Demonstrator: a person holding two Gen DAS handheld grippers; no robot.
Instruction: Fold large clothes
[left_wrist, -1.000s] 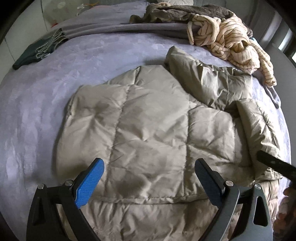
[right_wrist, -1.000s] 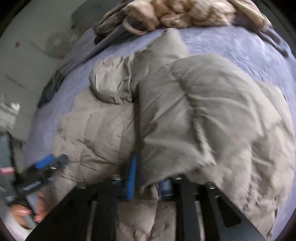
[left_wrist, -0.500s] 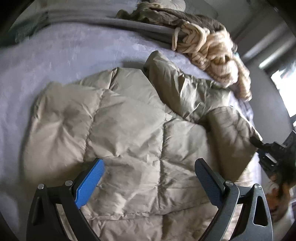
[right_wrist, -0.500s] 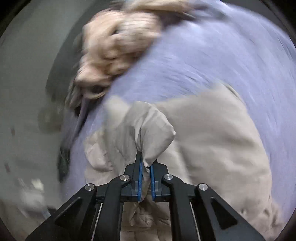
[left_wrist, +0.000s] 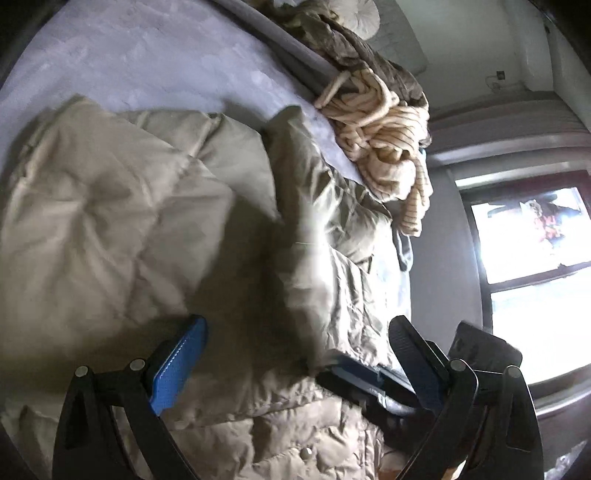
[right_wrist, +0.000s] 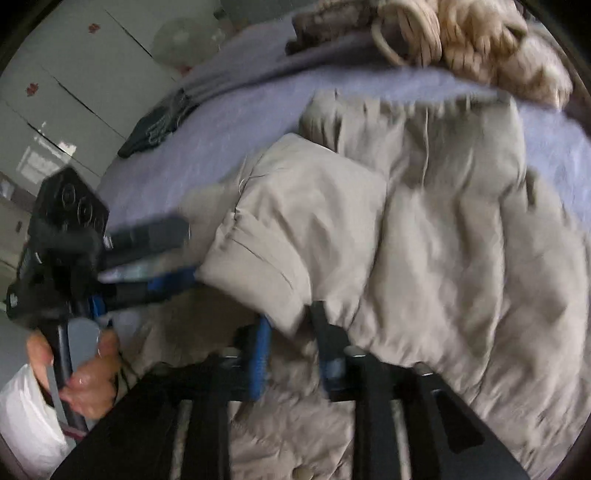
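Observation:
A beige quilted puffer jacket (left_wrist: 122, 229) lies spread on a lavender bed (left_wrist: 129, 62). My left gripper (left_wrist: 299, 354) is open just above the jacket's lower part, nothing between its blue pads. My right gripper (right_wrist: 291, 332) has its jaws parted around the cuffed end of the jacket's sleeve (right_wrist: 295, 236), which is folded over the body. The right gripper also shows in the left wrist view (left_wrist: 354, 376), low on the jacket. The left gripper shows at the left of the right wrist view (right_wrist: 147, 254), held by a hand.
A pile of cream striped and brown clothes (left_wrist: 384, 122) lies at the bed's far edge. A dark green garment (right_wrist: 155, 129) lies at the far left of the bed. A bright window (left_wrist: 532, 277) is to the right, white cabinets (right_wrist: 55, 92) to the left.
The right gripper carried the sleeve across onto the jacket's body and its jaws have parted from shut. The left gripper swung right and lower over the jacket, staying open.

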